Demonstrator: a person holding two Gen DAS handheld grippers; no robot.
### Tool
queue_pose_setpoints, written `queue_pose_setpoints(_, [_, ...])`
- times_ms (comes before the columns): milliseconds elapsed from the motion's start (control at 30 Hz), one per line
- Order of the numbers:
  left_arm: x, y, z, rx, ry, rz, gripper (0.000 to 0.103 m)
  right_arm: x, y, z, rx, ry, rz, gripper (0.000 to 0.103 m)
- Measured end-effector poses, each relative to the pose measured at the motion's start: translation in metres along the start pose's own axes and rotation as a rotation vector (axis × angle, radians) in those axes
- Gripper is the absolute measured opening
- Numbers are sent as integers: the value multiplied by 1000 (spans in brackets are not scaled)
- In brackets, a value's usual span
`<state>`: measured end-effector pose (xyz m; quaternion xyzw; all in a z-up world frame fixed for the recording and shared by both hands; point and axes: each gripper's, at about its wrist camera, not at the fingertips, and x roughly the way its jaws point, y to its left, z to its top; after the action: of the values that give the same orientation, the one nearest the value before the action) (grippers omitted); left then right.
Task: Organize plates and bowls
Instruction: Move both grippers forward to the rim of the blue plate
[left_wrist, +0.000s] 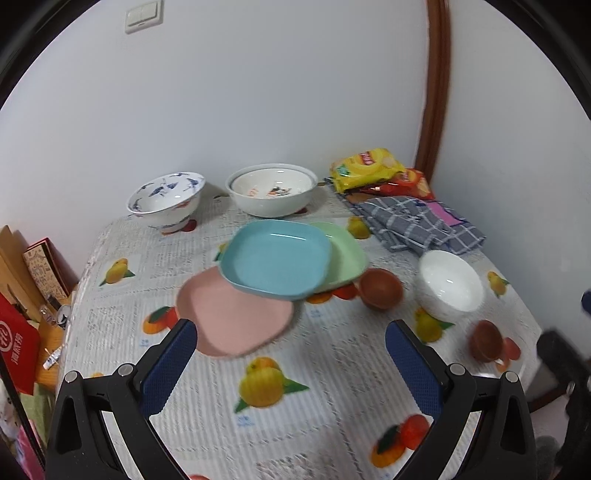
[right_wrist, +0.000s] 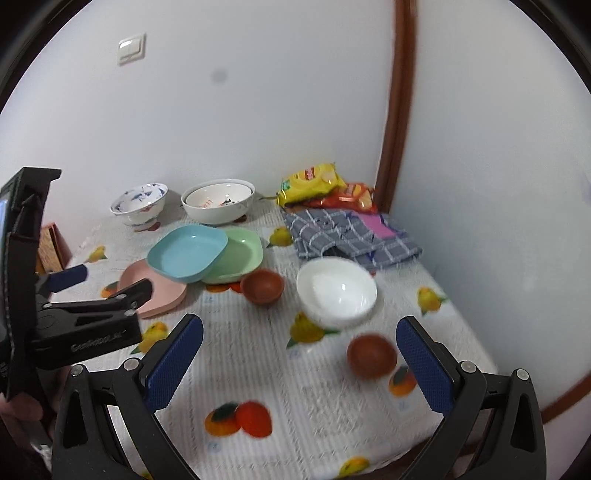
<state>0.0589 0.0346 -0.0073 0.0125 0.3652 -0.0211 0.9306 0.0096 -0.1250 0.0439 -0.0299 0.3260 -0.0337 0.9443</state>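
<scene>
A blue plate (left_wrist: 277, 256) overlaps a pink plate (left_wrist: 236, 317) and a green plate (left_wrist: 347, 258) mid-table. Behind them stand a blue-patterned bowl (left_wrist: 166, 201) and a large white bowl (left_wrist: 271, 190). A plain white bowl (left_wrist: 450, 282) and two small brown bowls (left_wrist: 380, 282) (left_wrist: 485, 339) sit to the right. My left gripper (left_wrist: 291, 350) is open and empty above the table, near the pink plate. My right gripper (right_wrist: 299, 350) is open and empty, with the nearer brown bowl (right_wrist: 371, 354) between its fingers' line and the white bowl (right_wrist: 336, 290) beyond.
Yellow and red snack packets (left_wrist: 369, 168) and a folded checked cloth (left_wrist: 417, 225) lie at the back right by the wall. Boxes (left_wrist: 40, 266) stand off the table's left edge. The left gripper's body (right_wrist: 85, 317) shows at the left of the right wrist view.
</scene>
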Motion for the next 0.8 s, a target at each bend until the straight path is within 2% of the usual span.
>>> queue_pose_setpoints(100, [10,11,10,-15,4,39,102,17,9,21,-8,8,7,103])
queue_pose_setpoints(300, [31,38,38,-44,-2,104,102,49,21,71,70,-12,155,103])
queue_pose_setpoints(433, [51,51,56,-42,-14,132,102,75,30,91,90,-19,195,103])
queue_pose_setpoints(533, [76,53,67,-15,-11,140,102,105,34,91,96,8,220,102])
queue_pose_setpoints(600, [91,54,69,-9,4,134,96,123,34,87,106,27,221,100])
queue_pose_setpoints(700, [119,58,69,-11,49,113,91,150,35,77,143,65,247,90])
queue_pose_setpoints(767, [134,59,68,-9,64,105,82,170,37,72,168,95,268,84])
queue_pose_setpoints(800, [140,60,68,-10,72,104,82,178,40,70,172,106,273,79])
